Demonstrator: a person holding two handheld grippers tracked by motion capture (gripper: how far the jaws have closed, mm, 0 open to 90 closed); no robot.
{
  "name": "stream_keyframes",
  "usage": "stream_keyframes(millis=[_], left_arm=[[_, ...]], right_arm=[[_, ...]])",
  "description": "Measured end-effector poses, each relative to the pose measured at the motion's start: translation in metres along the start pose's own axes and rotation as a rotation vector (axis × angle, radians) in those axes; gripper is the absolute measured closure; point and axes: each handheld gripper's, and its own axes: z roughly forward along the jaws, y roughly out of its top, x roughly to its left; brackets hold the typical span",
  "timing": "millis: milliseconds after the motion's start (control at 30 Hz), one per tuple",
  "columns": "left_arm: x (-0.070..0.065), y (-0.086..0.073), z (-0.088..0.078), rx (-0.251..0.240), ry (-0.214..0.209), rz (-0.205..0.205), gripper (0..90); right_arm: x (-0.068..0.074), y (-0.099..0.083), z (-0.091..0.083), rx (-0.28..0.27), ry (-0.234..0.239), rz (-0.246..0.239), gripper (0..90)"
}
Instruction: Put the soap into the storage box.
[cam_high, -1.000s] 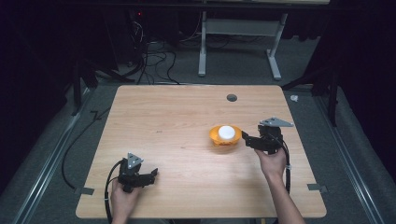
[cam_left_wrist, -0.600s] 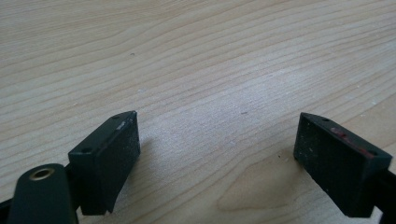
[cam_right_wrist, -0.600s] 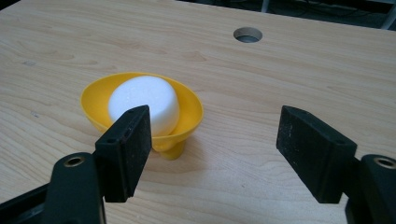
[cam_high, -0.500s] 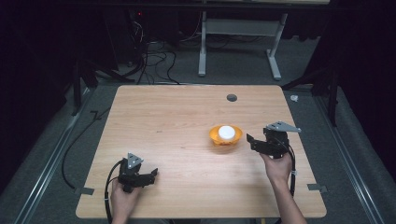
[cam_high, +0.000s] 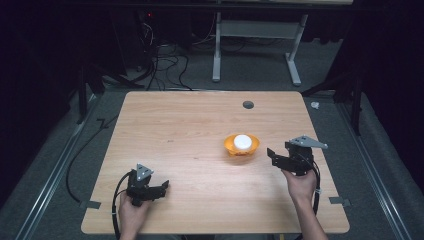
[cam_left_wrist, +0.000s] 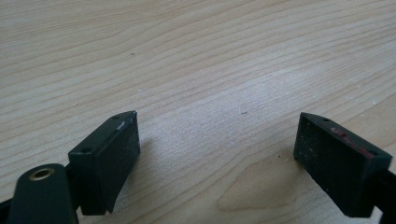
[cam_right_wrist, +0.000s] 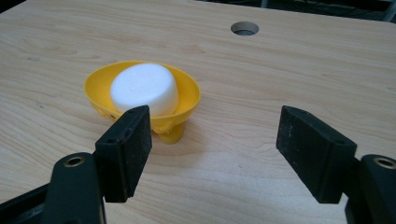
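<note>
A yellow bowl sits on the wooden table, right of the table's middle and somewhat nearer the person's edge than the far one. Inside it rests a white foam puck, round and flat-topped, filling most of the bowl's hollow. In the right gripper view the bowl stands slightly tilted on a small yellow foot, with the white puck rising a little above its rim.

Just to the right of the bowl, apart from it, the right gripper is held in the person's right hand, its jaws pointing left toward the bowl. In its own view the right gripper has its two black jaws spread wide with nothing between them but bare wood — the bowl lies ahead and to the left, partly behind the left jaw. A grey three-cornered plate sits on top of this gripper, and a black cable trails back along the forearm.

Beyond the bowl, near the far edge of the table, there is a round hole in the tabletop, also seen in the right gripper view.

The left gripper is well apart from the bowl, near the front left corner of the table, held low in the left hand. In its own view the left gripper has its jaws spread wide and empty, close over the wood grain — touching or just above, it cannot be told.
</note>
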Motion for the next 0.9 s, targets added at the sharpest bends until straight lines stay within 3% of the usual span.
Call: stream_keyframes(millis=[900], left_arm=[[0.0,0.0,0.0,0.0,0.0,-0.001,14.8]], right_arm=[[0.007,-0.022,-0.01,0.007,0.019,0.0,27.4]])
